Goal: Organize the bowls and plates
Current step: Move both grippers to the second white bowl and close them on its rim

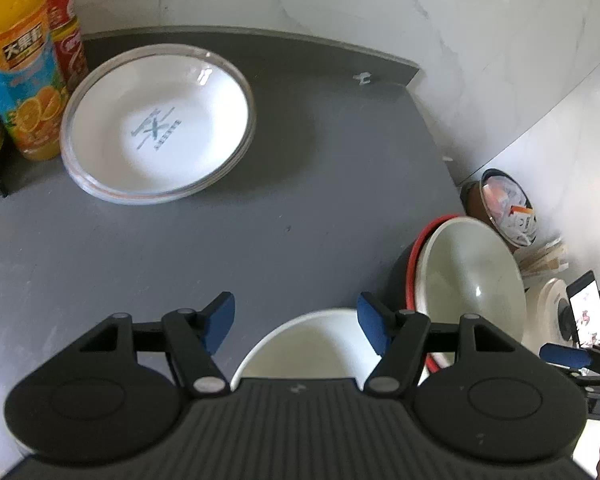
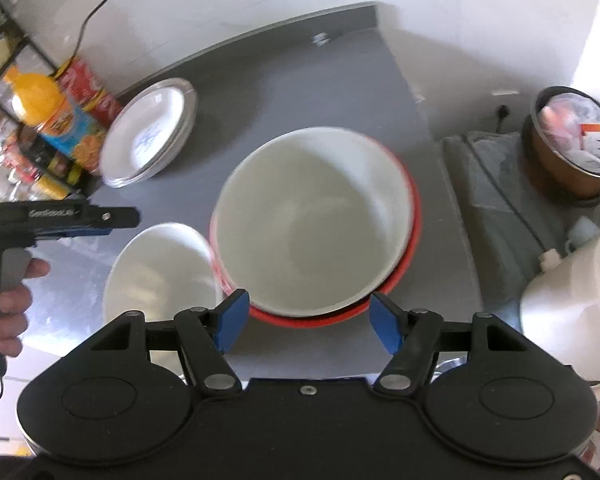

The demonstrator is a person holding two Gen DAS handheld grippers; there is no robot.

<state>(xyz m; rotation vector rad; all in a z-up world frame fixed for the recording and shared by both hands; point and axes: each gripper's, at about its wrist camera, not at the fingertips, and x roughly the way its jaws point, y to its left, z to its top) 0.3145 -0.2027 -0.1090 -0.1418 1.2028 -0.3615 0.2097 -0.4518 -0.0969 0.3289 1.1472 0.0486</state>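
Note:
My left gripper (image 1: pixel 296 324) stands open over the grey counter (image 1: pixel 260 240), its blue pads touching nothing. A small white bowl (image 1: pixel 308 344) sits just below and behind its fingertips. A stack of white plates (image 1: pixel 156 128) with a grey mark rests at the far left. My right gripper (image 2: pixel 310 320) is open above the near rim of a big white bowl (image 2: pixel 312 224) nested in a red-rimmed bowl (image 2: pixel 404 272). The small white bowl (image 2: pixel 160 276) stands to their left, touching them. In the right wrist view the left gripper (image 2: pixel 120 218) is held by a hand (image 2: pixel 8 304).
An orange juice bottle (image 1: pixel 24 80) and a red can (image 1: pixel 66 20) stand by the plates. A brown bin with rubbish (image 2: pixel 572 148), a grey cloth (image 2: pixel 500 216) and a white appliance (image 2: pixel 572 304) lie right of the counter. A phone (image 1: pixel 586 308) is propped at the far right.

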